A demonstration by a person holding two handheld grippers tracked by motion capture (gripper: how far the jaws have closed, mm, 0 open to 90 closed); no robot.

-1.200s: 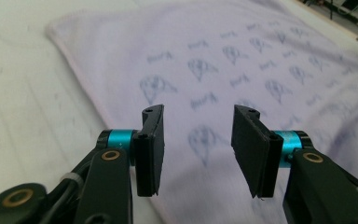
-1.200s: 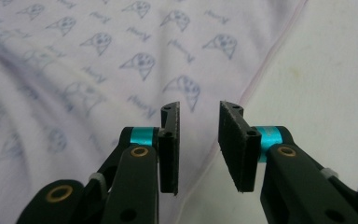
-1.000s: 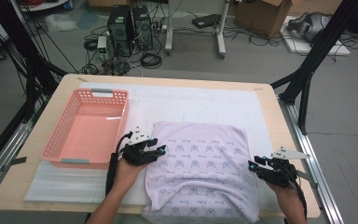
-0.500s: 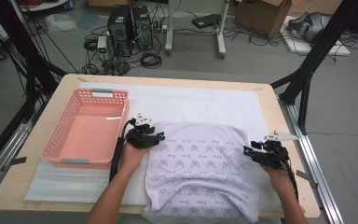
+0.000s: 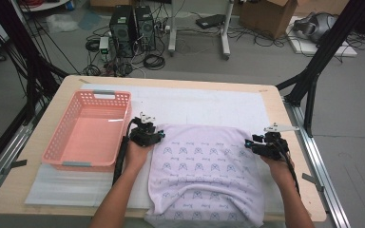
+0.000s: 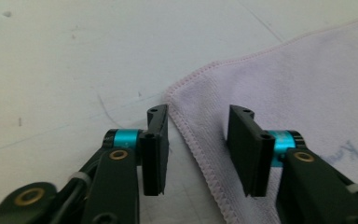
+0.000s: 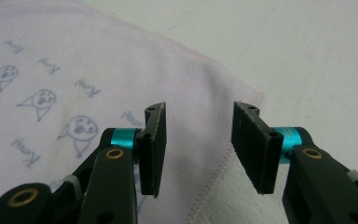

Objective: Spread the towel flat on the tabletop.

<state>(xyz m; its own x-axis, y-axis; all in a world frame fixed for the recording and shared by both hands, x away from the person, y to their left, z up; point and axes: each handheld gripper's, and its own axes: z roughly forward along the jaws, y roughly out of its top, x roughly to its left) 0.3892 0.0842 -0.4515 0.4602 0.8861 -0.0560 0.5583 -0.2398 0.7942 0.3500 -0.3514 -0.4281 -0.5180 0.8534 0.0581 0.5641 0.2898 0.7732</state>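
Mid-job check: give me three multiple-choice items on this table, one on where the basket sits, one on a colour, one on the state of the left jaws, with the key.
1. Where is the basket relative to the towel?
A. On top of it
B. To its left on the table, apart from it
C. To its right

2. What colour is the basket?
A. Pink
B. Green
C. Black

3. How does the left gripper stand at the towel's corner?
A. Jaws clamped flat on the cloth
B. Jaws apart, with the hemmed edge between them and not pinched
C. Jaws holding the basket rim

Key: 1 B, the high view shows the basket left of the towel with the left gripper in the gap between them. 2 A, its walls and floor are pink. 3 B, the left gripper view shows a clear gap between the jaws over the towel's hem; they have just been closing.
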